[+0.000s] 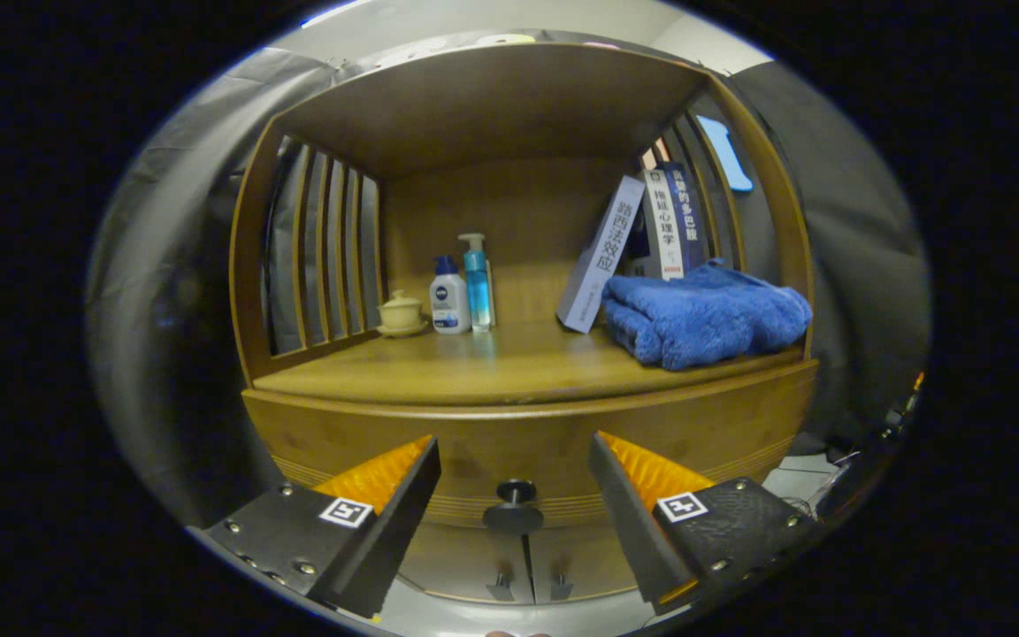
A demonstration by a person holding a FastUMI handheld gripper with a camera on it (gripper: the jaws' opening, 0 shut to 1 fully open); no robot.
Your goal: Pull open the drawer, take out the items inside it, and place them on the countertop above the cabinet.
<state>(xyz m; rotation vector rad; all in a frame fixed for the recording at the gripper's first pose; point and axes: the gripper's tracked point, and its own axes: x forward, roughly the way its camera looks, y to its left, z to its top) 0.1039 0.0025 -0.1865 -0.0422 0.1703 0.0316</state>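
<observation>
A wooden cabinet faces me, its drawer front (527,438) closed under the countertop (492,367). The drawer's dark round knob (515,506) sits low on that front. My gripper (514,460) is open, its two fingers spread wide on either side of the knob and a little short of it, touching nothing. What is inside the drawer is hidden.
On the countertop stand a small lidded cup (401,313), a white bottle (449,296) and a blue pump bottle (477,281) at the back left. Leaning books (642,239) and a folded blue towel (704,314) fill the right. Two lower doors with small handles (529,584) sit beneath the drawer.
</observation>
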